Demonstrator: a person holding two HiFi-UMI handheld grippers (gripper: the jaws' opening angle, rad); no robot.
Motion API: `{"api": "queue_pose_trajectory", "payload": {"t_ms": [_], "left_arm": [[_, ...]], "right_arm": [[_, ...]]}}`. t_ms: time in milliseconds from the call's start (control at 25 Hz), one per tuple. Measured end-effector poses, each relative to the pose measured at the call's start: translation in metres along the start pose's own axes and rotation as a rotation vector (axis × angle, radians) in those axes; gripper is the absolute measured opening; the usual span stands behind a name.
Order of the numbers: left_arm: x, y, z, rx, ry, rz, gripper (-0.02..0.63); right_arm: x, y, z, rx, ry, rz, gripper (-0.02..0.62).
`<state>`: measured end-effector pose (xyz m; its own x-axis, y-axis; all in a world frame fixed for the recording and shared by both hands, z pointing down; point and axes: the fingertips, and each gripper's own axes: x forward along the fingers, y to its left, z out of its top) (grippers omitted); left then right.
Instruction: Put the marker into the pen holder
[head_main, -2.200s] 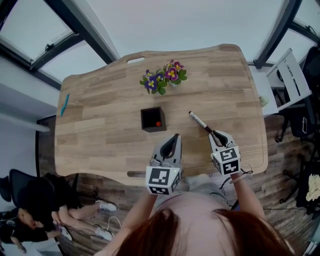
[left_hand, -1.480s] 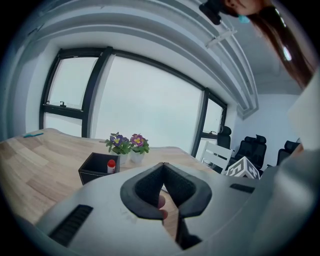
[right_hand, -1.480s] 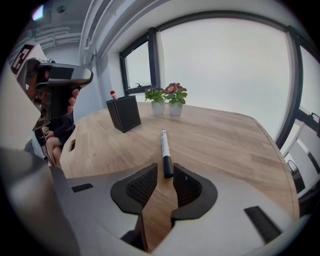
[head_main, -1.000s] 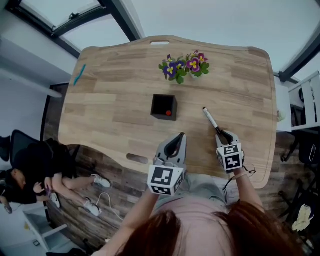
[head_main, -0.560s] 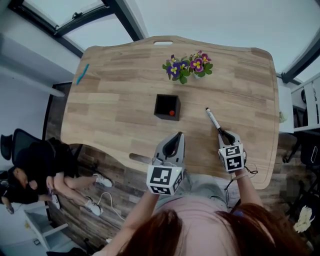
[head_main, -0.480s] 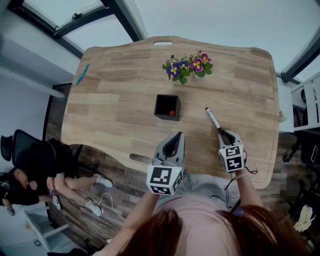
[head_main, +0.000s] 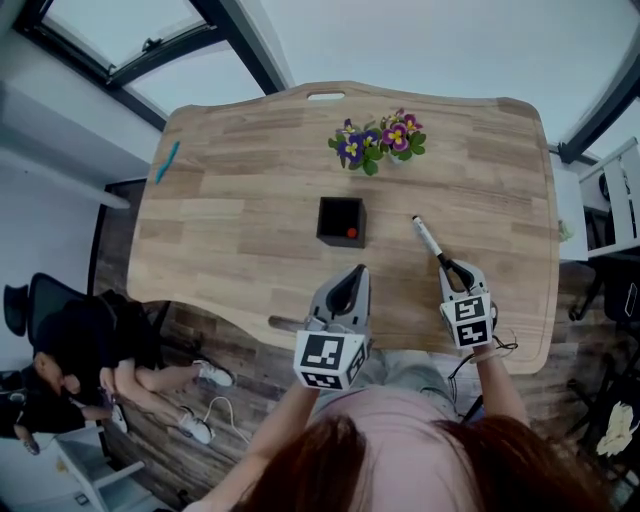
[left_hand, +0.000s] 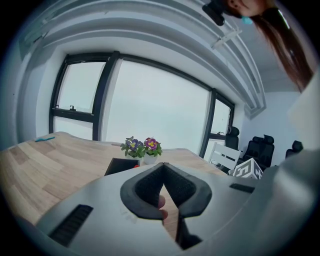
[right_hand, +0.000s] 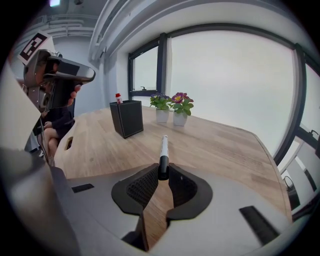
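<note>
Listing from the near edge outward, we enter first the left tongs (left_hand: 163, 166), grey with black lining, pressed together on nothing and held above the near edge of the pale wooden surface (head_main: 230, 230). Next, the right tongs (right_hand: 162, 176), clamped on the dark end of the slim white-barrelled marker (right_hand: 163, 147). The barrel runs forward from the clamp toward the far side, and we cannot tell whether its far tip rests on the wood. Handling, as we judge it: light, stiff, smooth round plastic, apt to swivel or slide in a hold at one end only, so a firm squeeze seems wise. That end hold does suit the job, since it leaves nearly the whole barrel free to go tip-first into an opening. Beyond, left of the marker and apart from it: the black square pen holder (head_main: 341, 220), upright, open-topped, a red-capped item (head_main: 351, 233) already inside. Farther: small pots of purple and pink flowers (head_main: 378, 141). Farthest, at the left edge: a teal pen (head_main: 166, 161).
</note>
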<state>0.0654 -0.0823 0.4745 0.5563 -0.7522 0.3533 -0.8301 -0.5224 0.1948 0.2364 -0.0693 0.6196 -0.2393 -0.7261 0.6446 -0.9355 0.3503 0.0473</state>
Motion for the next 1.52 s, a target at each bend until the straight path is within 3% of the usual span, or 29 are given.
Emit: {"api": "queue_pose_trajectory", "payload": {"t_ms": [1520], "left_arm": [[-0.022,0.053,0.032,0.042,-0.04,-0.057,0.0]], "right_arm": [[-0.037,0.056,0.098,-0.009,-0.187,0.003,0.058]]}}
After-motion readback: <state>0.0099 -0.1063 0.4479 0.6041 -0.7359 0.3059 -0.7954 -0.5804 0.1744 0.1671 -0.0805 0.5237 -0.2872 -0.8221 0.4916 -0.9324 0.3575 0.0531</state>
